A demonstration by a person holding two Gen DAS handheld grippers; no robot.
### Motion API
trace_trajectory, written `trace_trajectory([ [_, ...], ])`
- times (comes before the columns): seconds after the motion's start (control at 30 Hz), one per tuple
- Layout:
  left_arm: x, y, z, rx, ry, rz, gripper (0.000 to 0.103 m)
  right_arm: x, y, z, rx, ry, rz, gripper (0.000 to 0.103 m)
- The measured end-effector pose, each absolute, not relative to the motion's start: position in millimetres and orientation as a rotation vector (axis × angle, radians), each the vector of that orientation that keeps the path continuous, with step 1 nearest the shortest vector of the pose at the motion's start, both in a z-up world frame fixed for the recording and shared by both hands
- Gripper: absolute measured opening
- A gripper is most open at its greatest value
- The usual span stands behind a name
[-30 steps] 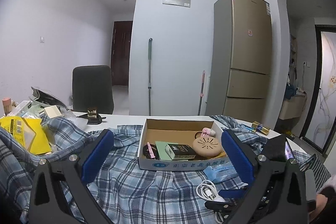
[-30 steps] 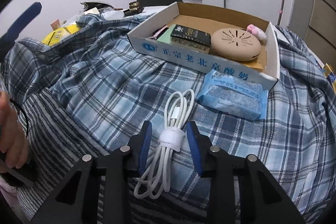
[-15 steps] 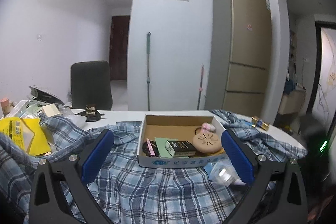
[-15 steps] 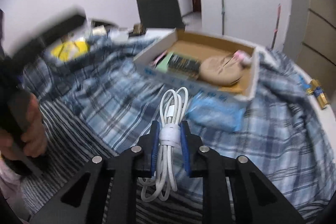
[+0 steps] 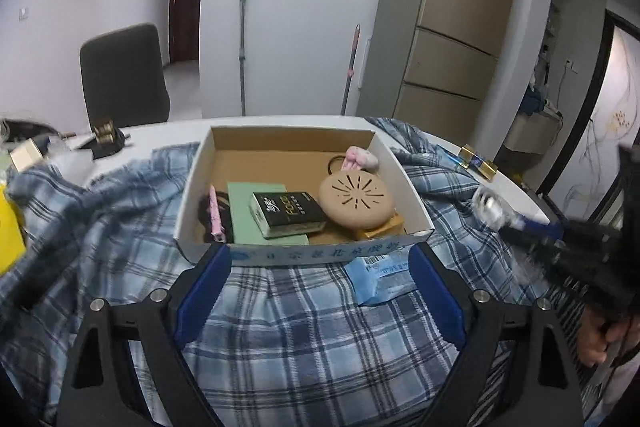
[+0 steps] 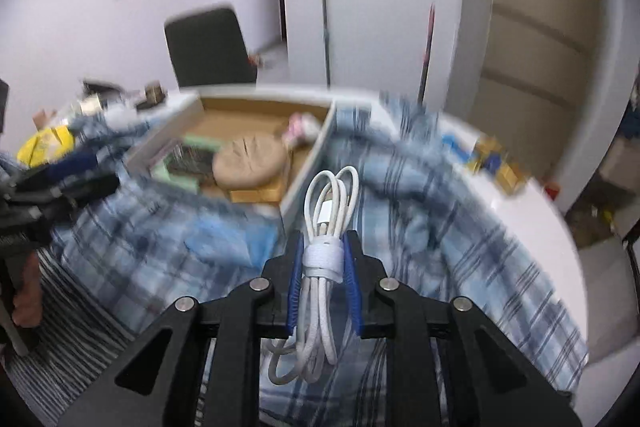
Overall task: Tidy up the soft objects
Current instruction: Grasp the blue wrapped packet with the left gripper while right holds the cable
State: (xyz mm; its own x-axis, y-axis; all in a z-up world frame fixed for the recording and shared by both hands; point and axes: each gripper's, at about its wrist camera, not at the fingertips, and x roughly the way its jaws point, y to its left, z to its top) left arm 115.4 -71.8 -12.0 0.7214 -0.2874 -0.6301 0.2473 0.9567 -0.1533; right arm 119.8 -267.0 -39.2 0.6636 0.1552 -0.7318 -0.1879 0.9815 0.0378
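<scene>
Plaid cloth (image 5: 312, 339) covers the surface, cardboard box (image 5: 208, 171) at twelve o'clock.
Right tongs (image 6: 323, 277) clamp the coiled white cable (image 6: 330, 203) by its wrap, lifted; loose loops could snag the box wall. Left tongs (image 5: 320, 291) gape apart, holding nothing.
</scene>
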Motion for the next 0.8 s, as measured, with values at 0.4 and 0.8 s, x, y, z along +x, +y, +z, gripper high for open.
trace_trajectory([
  [0.4, 112.2, -77.5, -13.3, -0.034, 0.679, -0.276, 0.092, 140.0, -247.3, -81.7, -0.019, 1.032, 0.286, 0.019],
  [0.8, 105.1, -73.3, -8.6, -0.018, 0.657, -0.292, 0.092, 107.6, -211.0, -75.8, -0.004, 1.083, 0.481, 0.019],
])
